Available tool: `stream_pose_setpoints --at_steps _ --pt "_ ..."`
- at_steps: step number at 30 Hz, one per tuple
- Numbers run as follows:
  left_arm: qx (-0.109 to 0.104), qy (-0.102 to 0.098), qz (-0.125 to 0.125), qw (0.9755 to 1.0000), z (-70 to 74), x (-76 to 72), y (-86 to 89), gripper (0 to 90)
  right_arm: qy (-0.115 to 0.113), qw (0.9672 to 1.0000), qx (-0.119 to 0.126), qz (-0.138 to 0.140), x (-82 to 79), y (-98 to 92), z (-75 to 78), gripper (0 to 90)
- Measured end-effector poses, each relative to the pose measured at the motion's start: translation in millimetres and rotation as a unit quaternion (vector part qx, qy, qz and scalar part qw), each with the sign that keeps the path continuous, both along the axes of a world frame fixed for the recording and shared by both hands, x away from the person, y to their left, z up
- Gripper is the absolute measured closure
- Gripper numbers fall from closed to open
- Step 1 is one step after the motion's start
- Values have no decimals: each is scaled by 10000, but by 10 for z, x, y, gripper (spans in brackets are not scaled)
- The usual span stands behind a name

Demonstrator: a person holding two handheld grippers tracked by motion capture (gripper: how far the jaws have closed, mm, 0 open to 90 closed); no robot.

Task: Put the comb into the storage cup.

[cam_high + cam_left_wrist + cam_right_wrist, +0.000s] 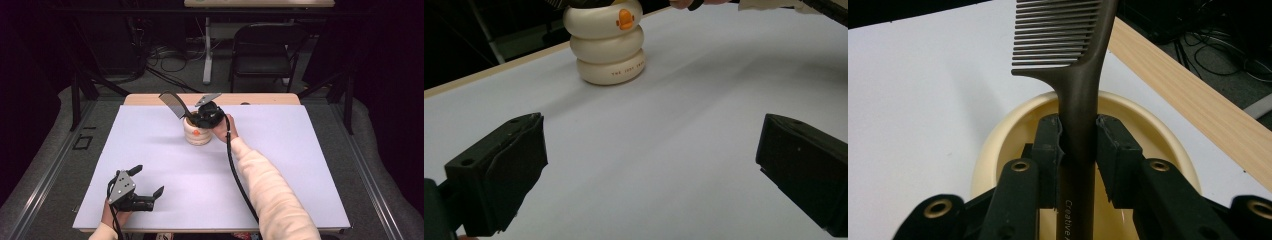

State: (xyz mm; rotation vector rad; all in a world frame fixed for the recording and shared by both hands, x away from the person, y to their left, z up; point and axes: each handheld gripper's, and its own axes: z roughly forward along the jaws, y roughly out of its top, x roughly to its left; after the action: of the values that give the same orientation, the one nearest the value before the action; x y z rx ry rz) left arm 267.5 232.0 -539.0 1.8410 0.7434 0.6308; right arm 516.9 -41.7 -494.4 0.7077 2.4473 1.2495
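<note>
right claw (1079, 150): clamped on the handle of a dark brown comb (1068, 55), pads pinching it from both sides just below the teeth
left claw (649, 170): wide open, nothing between the pads, low over the worktop (280, 165) at the near left corner
comb position: over the mouth of a cream ribbed holder (197, 134), handle end pointing down into the opening, teeth end tilted up and away to the left in the high view (172, 103)
holder position: far middle of the white worktop, upright, three stacked rings, orange duck mark on the top ring (625, 19); well apart from the left claw
comb handling: looks like stiff, light plastic; smooth narrow handle, so it may pivot in the pads; teeth are thin, don't grip there
grip point: handle near the teeth, as now; keeps the lower end free to drop in
holder handling: likely light and could tip if the comb knocks the rim
step, my read: lowering comb into holder, not seated yet
</note>
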Motion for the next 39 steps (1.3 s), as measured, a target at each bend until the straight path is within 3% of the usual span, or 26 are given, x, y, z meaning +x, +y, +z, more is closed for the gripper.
stream_pose_setpoints --at_steps 8,18,30,39 --pt "-1 2 -3 10000 1 -1 0 2 71 9999 -133 6 15 14 10 707" --pt "-5 0 6 10000 -1 -1 -6 2 -42 10000 -19 15 -27 -42 118 625" --pt "7 -12 10 10000 2 -3 -2 2 0 9999 -47 133 -132 -115 302 369" --pt "15 -17 4 10000 3 -2 -4 2 159 9992 -160 315 -250 -203 415 183"
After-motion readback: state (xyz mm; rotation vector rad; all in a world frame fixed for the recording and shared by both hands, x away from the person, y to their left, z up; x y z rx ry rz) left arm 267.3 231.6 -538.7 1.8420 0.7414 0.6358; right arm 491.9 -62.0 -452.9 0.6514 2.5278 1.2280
